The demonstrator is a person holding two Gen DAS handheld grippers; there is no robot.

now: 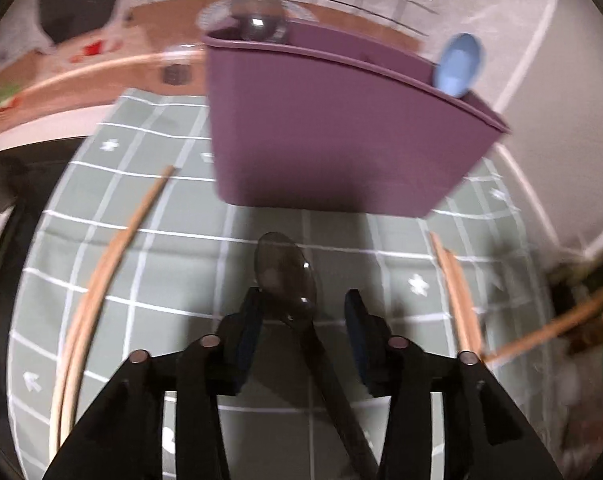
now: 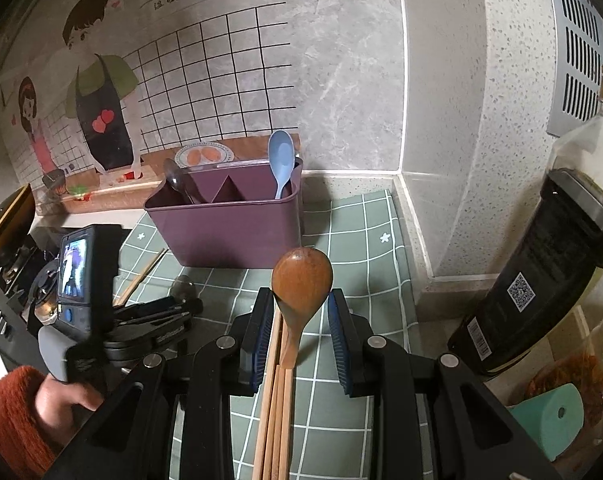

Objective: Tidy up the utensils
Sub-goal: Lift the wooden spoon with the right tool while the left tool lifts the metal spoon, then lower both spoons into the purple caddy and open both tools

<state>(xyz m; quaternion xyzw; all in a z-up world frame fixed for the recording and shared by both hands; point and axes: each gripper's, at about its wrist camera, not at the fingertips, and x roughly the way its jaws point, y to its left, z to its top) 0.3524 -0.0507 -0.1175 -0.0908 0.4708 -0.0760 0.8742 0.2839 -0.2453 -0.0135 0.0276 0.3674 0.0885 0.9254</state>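
From the left wrist, the left claw (image 1: 305,306) stands released over a metal spoon (image 1: 285,272) lying on the green checked mat (image 1: 181,248), before the purple utensil holder (image 1: 333,132). From the right wrist, the right claw (image 2: 301,312) brackets a wooden spoon (image 2: 301,280) and chopsticks (image 2: 275,400); whether its pads press I cannot tell. A blue spoon (image 2: 281,156) stands in the holder near the table's back corner.

The left gripper (image 1: 303,308) is angled steeply downward, its black arms and blue-padded fingers (image 1: 357,320) spread wide. In the right wrist view it is gripped by a hand (image 2: 63,404) in a rust-orange knitted sleeve (image 2: 9,412). The right gripper (image 2: 301,320) is pointed downward, partly parted.
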